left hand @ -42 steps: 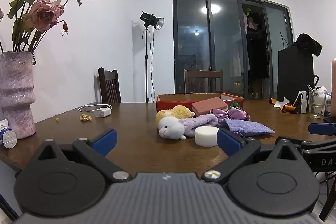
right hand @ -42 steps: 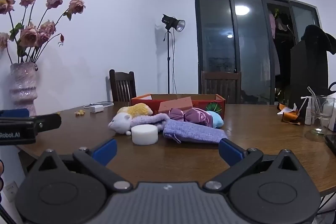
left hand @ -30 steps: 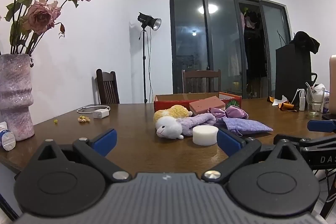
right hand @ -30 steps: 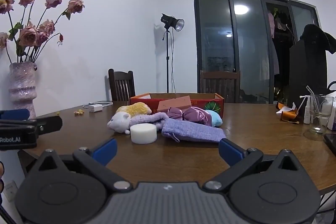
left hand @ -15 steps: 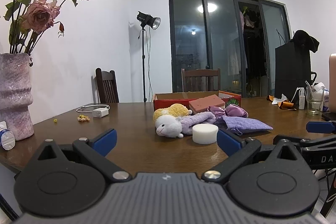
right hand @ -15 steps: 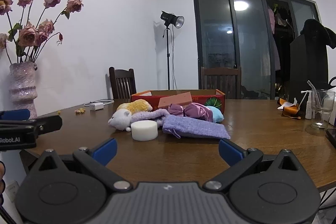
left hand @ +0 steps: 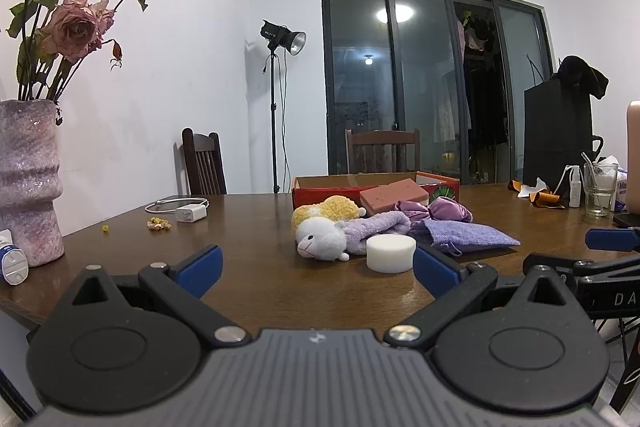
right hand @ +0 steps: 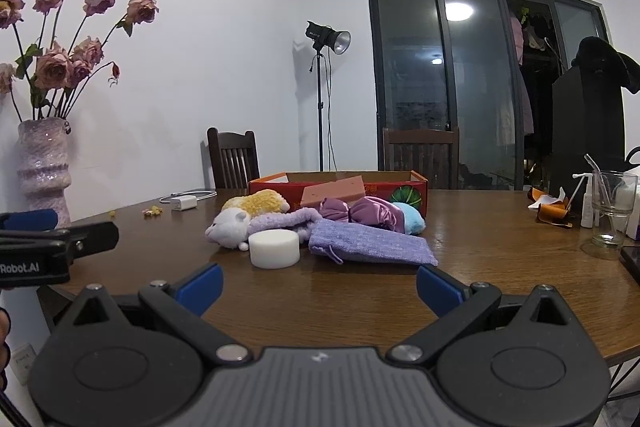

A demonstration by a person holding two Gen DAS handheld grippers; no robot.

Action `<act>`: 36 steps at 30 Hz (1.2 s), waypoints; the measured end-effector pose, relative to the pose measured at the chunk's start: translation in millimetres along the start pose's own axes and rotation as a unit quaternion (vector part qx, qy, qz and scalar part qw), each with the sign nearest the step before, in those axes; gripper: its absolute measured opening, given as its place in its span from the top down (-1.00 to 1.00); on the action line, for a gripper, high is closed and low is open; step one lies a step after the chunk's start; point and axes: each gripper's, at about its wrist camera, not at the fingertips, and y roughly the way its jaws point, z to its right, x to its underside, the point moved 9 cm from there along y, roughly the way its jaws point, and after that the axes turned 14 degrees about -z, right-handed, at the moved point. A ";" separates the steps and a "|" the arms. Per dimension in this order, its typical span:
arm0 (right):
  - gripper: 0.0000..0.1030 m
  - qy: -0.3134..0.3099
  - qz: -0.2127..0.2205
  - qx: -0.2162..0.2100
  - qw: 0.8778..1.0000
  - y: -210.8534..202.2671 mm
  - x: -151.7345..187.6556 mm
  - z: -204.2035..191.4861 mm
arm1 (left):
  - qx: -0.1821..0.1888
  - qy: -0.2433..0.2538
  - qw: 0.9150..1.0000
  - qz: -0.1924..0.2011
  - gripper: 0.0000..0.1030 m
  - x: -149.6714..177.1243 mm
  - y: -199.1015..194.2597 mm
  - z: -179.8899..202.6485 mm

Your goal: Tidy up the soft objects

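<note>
A white foam puck [right hand: 274, 248] is sitting at the front of a heap of plush toys [right hand: 240, 217] and a purple pouch [right hand: 372, 247] on the desk [right hand: 500, 247], just before the red cardboard box [right hand: 340, 187]. It is lying straight ahead of the right hand-held gripper [right hand: 318, 285], slightly left of centre, and right of centre for the left hand-held gripper [left hand: 318, 267]. Both are hovering wide open and holding nothing, seemingly about equally near.

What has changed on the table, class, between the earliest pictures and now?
Almost nothing. Both cameras drifted slightly. The left claw and right claw stay open and empty, short of the pile. The white sponge, plush sheep, purple pouch and red box lie as before.
</note>
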 end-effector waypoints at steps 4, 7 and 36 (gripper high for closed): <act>-1.00 -0.002 -0.001 0.000 1.000 0.1 0.4 0.0 | 0.001 0.000 1.000 0.001 -1.00 -0.4 -0.3 0.2; -1.00 -0.005 -0.001 0.000 1.000 -0.5 0.2 -0.5 | 0.001 0.000 1.000 0.002 -1.00 -0.8 -0.9 0.5; -1.00 -0.022 0.010 0.025 0.999 -4.5 0.7 -1.4 | 0.001 0.003 1.000 0.000 -1.00 0.1 0.5 0.9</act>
